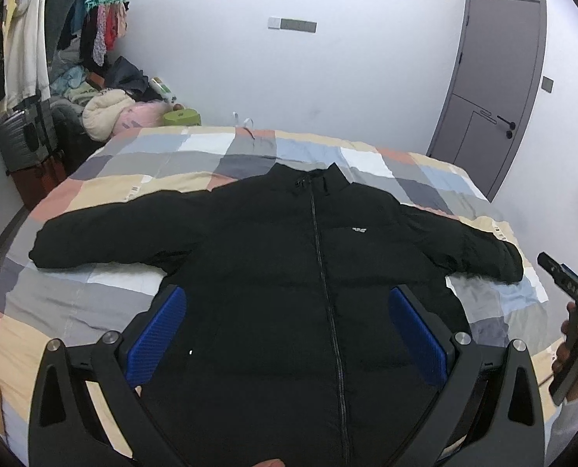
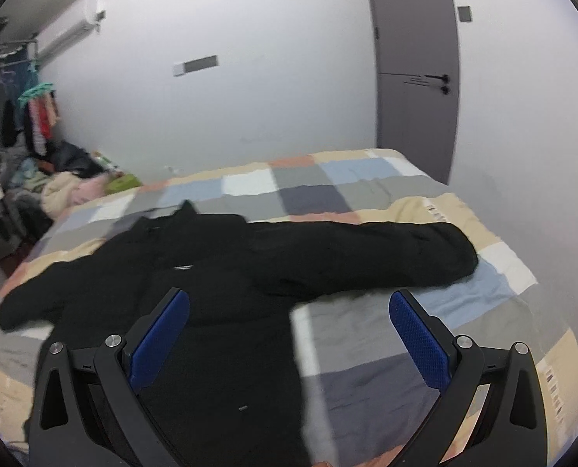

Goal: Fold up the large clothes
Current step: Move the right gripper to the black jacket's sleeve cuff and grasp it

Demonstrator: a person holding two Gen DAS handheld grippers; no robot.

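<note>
The black puffer jacket (image 1: 289, 272) lies flat on the checked bed (image 1: 172, 155), sleeves out, ready for folding. Left gripper (image 1: 287, 311) and right gripper (image 2: 289, 315) hover over it, both spread wide, holding nothing.

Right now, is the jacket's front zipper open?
No. In the left wrist view the black jacket lies flat on the bed with its zipper closed up to the collar.

Both fisheye cameras are looking forward and down across the bed (image 1: 133, 163) toward the far wall. The left view is sitting close over the black jacket (image 1: 289, 272); the right view is facing its right sleeve (image 2: 366, 253). Both are sharing the grey door (image 2: 413, 70).
</note>
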